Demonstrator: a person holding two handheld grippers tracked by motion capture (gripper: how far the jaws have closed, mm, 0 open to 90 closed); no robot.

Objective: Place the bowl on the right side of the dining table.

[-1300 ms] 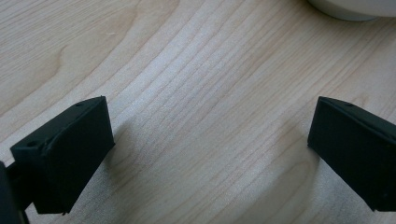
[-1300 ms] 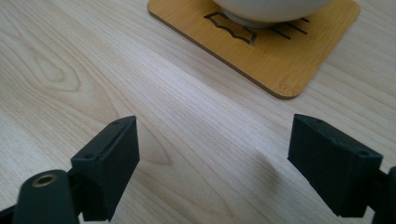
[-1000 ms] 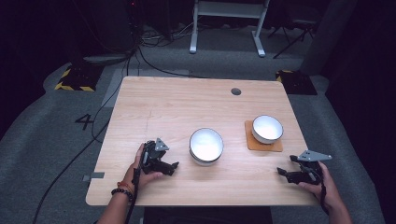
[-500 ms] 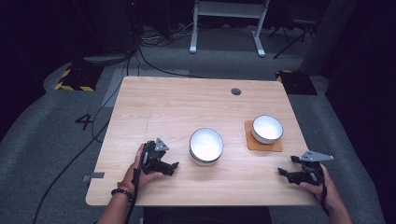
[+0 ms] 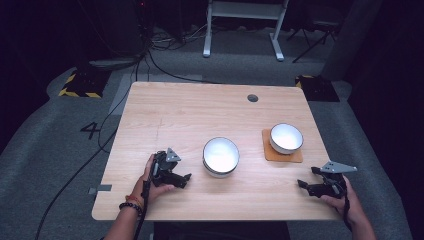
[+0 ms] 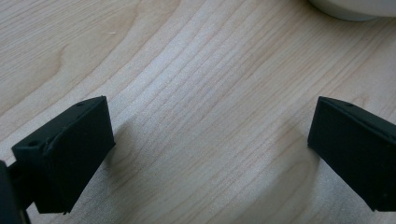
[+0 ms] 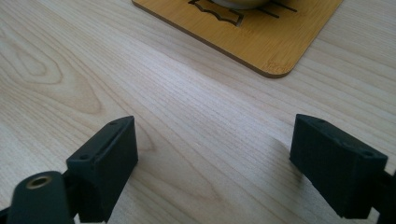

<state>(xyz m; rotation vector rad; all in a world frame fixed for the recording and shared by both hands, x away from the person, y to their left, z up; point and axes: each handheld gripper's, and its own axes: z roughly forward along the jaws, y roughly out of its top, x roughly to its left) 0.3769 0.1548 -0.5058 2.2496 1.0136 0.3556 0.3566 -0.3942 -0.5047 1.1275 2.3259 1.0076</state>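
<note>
Two white bowls stand on a light wooden table (image 5: 200,115). The larger bowl (image 5: 221,155) sits near the table's middle front. A smaller bowl (image 5: 286,137) rests on an orange-brown square coaster (image 5: 295,156) to its right. My left gripper (image 5: 183,179) lies low on the table just left of the larger bowl, open and holding nothing. My right gripper (image 5: 306,184) rests near the front right edge, below the coaster, also open and holding nothing. In the left gripper view the bowl's rim (image 6: 355,7) peeks in at the top right. In the right gripper view the coaster (image 7: 261,32) lies ahead of the jaws.
A round dark grommet hole (image 5: 252,98) sits near the table's far edge. Black cables (image 5: 115,125) trail over the grey floor at the left. A white frame stand (image 5: 240,25) is beyond the table. The number 4 (image 5: 91,130) is marked on the floor.
</note>
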